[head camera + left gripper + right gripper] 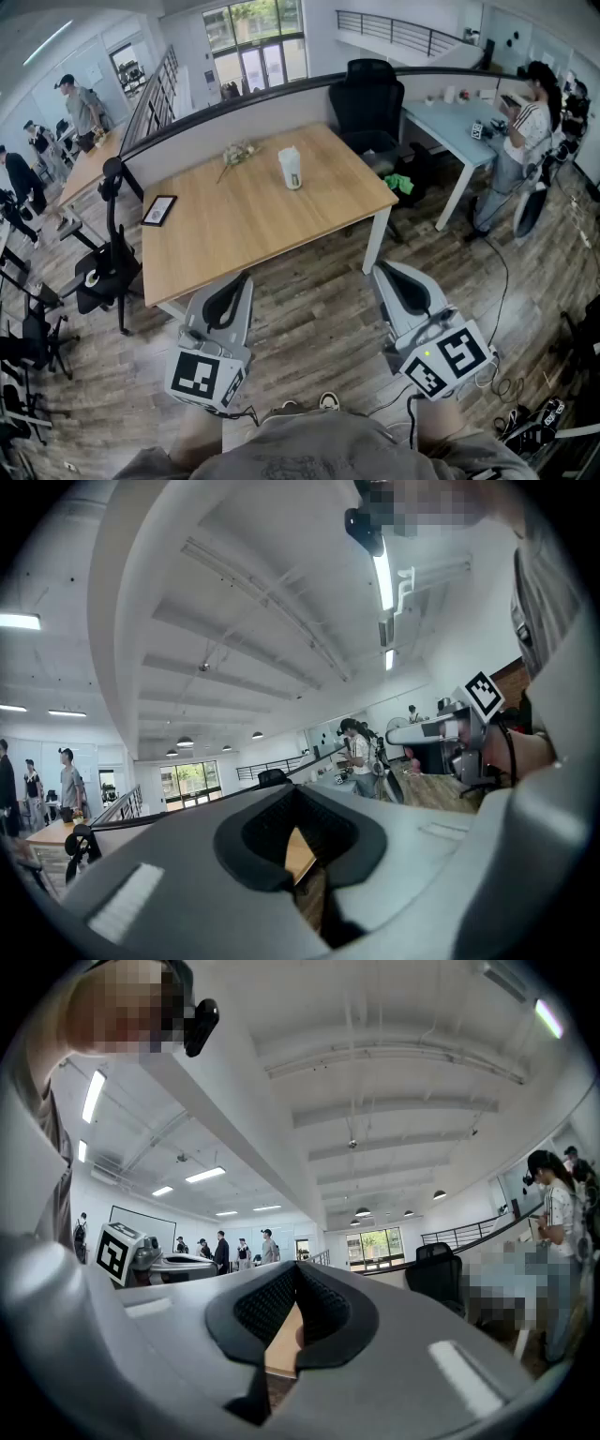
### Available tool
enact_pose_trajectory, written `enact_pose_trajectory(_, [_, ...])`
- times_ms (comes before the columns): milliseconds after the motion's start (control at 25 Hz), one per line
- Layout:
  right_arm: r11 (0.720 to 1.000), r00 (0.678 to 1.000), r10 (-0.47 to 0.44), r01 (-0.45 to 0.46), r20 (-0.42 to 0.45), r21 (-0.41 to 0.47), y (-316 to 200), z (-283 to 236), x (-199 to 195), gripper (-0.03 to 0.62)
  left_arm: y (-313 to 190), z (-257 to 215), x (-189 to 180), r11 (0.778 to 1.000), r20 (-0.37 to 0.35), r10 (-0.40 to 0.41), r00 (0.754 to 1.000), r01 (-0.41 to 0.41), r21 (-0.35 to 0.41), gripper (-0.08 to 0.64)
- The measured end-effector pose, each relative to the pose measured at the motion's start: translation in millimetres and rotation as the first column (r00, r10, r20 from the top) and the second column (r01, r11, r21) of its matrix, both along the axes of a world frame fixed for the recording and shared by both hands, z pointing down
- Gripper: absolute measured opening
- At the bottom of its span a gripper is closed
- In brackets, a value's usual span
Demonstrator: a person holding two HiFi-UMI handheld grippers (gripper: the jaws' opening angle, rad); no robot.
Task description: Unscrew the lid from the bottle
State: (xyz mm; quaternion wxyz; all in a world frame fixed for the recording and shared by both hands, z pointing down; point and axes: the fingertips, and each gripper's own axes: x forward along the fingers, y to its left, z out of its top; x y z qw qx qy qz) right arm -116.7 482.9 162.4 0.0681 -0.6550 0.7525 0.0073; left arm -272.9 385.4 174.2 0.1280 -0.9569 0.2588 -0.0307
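Bottle (291, 169): one, pale, upright, standing alone on the far half of the wooden table (234, 234). Its lid (289, 150) is on top; we cannot tell from here how tightly.

Also on the table: a sprig of dried flowers (236, 153) to the bottle's left, apart from it, and a small dark-framed tablet (158, 210) near the left edge, well apart.

Left gripper (239, 281): jaws together, nothing between the pads. It is held low before our body, short of the table's near edge.

Right gripper (386, 274): jaws likewise closed and empty. It is beside the table's near right corner, well apart from the bottle.

Step in hand, as we judge it: the approach, with nothing yet grasped.
- Open both pairs of jaws before reaching.
- Clamp one gripper square on the bottle's body, low down, so it can neither spin nor tip.
- Set the other on the lid from above, centred, pads on opposite sides.
- Turn in short arcs, regripping, and lift only once the thread runs free.

Risk: the bottle sliding on the smooth wood if the lower grip is loose.
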Motion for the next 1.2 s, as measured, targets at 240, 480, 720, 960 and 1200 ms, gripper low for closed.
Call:
enact_pose_trajectory(240, [1.000,1.000,0.006,-0.006,-0.011,-0.016,-1,5,7,0.011,-4,-2,3,1.000,-0.006,-0.010,1.000,0.010,-0.002,0.000])
enact_pose_trajectory(480, [1.000,1.000,0.023,-0.024,-0.021,-0.019,5,6,15,0.011,0,-4,10,1.000,-0.003,0.001,1.000,-0.001,0.007,0.000])
enact_pose_trajectory(720, [1.000,1.000,-0.003,0.003,-0.004,0.005,5,9,15,0.014,-11,-8,-6,0.999,-0.017,-0.045,0.999,0.045,0.009,0.002])
enact_pose_trajectory(960, [0.995,0.996,0.091,-0.091,-0.001,0.028,-17,9,36,0.230,-41,-2,-5,0.995,-0.041,-0.102,0.994,0.102,-0.015,0.367])
enact_pose_trajectory(1200, [0.994,0.994,0.112,-0.112,-0.001,0.012,-50,11,52,0.230,-74,5,7,0.996,-0.045,-0.083,0.996,0.082,-0.028,0.367])
